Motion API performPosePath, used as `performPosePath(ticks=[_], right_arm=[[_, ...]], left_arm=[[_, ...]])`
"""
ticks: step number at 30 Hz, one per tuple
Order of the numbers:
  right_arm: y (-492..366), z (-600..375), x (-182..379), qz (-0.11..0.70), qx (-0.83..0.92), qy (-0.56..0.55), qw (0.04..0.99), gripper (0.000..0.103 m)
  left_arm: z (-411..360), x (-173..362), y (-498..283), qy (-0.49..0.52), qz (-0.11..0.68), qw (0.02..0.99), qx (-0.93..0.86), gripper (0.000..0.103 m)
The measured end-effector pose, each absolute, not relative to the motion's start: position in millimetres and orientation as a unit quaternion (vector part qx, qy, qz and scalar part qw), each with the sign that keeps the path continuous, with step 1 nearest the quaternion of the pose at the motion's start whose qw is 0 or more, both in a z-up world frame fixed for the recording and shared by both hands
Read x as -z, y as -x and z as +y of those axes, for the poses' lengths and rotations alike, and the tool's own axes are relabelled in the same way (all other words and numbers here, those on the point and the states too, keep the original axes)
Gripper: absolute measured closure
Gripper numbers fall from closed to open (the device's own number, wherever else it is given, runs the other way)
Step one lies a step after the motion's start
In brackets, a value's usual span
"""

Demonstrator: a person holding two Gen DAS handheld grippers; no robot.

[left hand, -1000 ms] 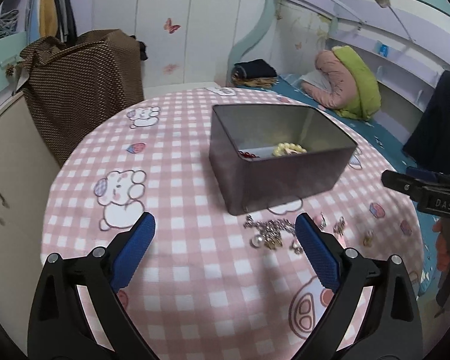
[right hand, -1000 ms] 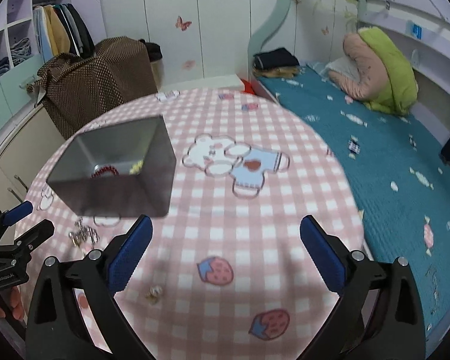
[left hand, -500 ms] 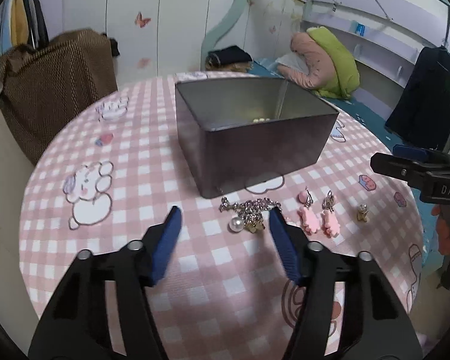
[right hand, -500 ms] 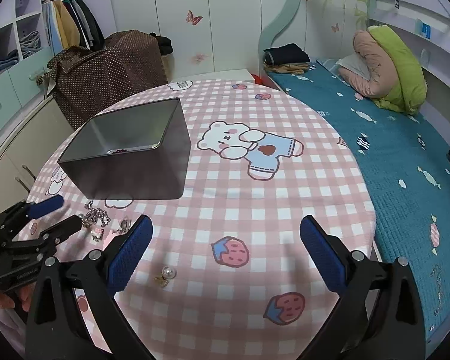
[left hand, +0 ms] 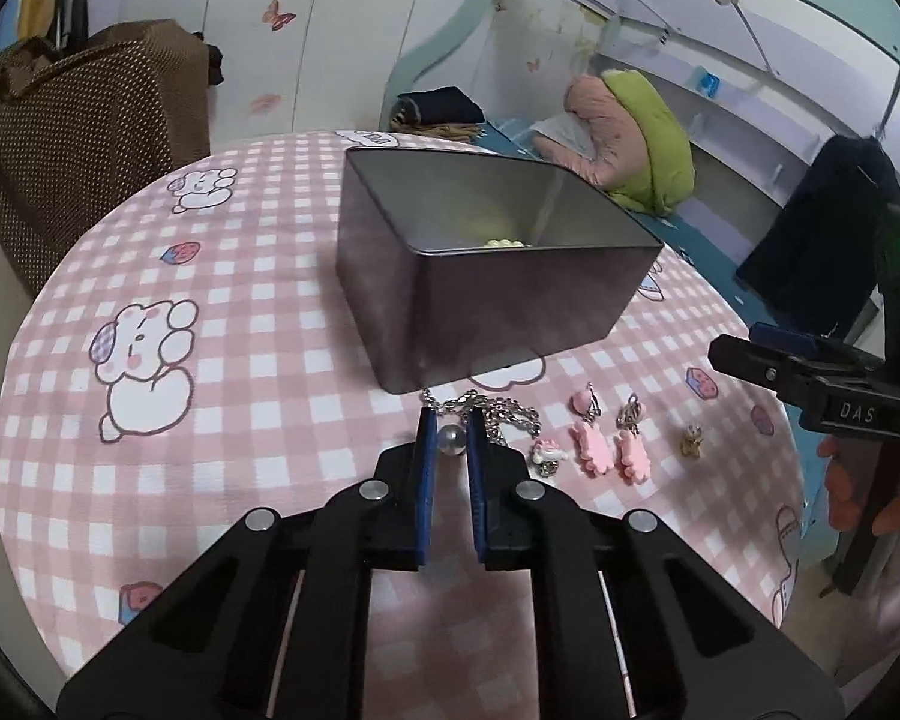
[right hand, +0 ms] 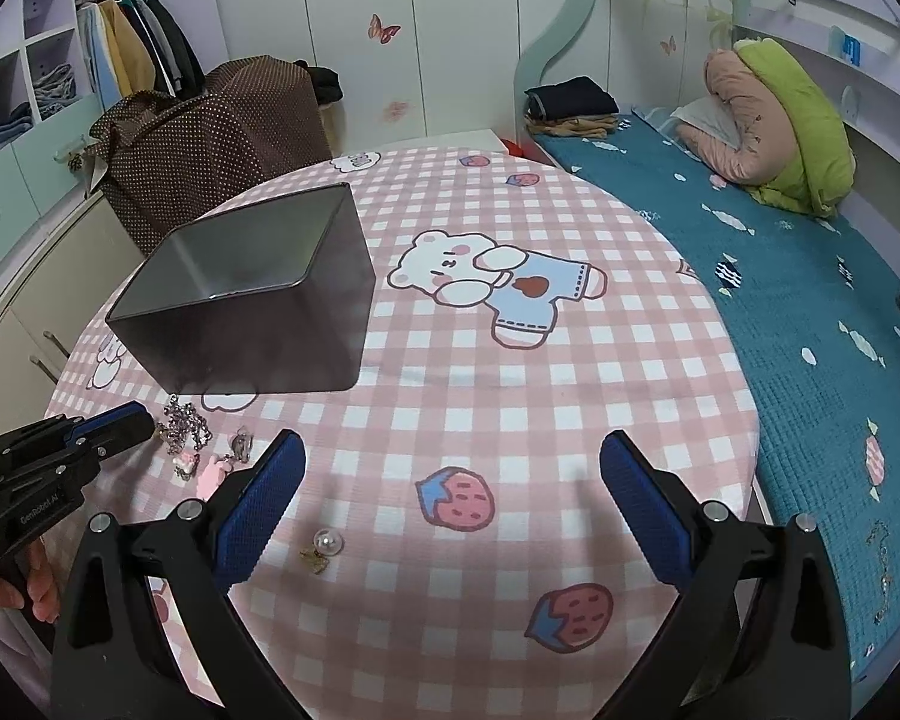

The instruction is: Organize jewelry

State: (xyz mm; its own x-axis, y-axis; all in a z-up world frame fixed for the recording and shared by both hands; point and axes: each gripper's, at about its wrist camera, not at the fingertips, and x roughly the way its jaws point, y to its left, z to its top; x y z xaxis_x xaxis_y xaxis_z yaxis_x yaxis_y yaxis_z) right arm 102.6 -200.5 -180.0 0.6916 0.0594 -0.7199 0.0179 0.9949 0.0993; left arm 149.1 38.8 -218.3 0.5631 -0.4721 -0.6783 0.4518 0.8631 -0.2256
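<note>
Pearl-charm chain bracelet [left hand: 477, 414] near the table's front edge is pinched by the left gripper [left hand: 450, 438], whose jaws have just been closing; next, lift into tin [left hand: 498, 276].

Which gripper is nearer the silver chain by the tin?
Left. The left gripper sits right at the silver chain, shut on its silver bead; the right gripper hangs open, off beside it.

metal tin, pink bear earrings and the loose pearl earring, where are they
metal tin [left hand: 510, 306], left wrist view, near outer wall
pink bear earrings [left hand: 594, 447], left wrist view, body of the left-hand one
loose pearl earring [right hand: 328, 539], right wrist view, on the pearl
</note>
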Motion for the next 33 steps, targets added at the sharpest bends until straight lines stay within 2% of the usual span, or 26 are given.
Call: performPosePath(ticks=[19, 21, 22, 24, 28, 30, 33], right_arm=[[-99, -145, 170, 0.379, -0.111, -0.009, 0.919, 0.009], [-100, -131, 172, 0.382, -0.130, 0.007, 0.915, 0.018], [-101, -121, 174, 0.385, -0.143, 0.017, 0.911, 0.020], [-103, -109, 178, 0.389, -0.155, 0.031, 0.908, 0.031], [-109, -86, 187, 0.400, -0.181, 0.052, 0.897, 0.043], [-114, -80, 194, 0.410, -0.184, 0.055, 0.891, 0.053], [-116, -75, 198, 0.412, -0.190, 0.064, 0.889, 0.058]], left_arm=[[63, 199, -136, 0.055, 0.360, 0.897, 0.251, 0.093], [65, 200, -135, 0.056, 0.360, 0.897, 0.250, 0.093], [65, 201, -134, 0.055, 0.361, 0.897, 0.251, 0.093], [66, 202, -132, 0.052, 0.360, 0.898, 0.250, 0.093], [70, 204, -130, 0.056, 0.361, 0.898, 0.247, 0.093], [72, 205, -128, 0.057, 0.360, 0.898, 0.246, 0.093], [73, 205, -126, 0.056, 0.358, 0.899, 0.248, 0.093]])
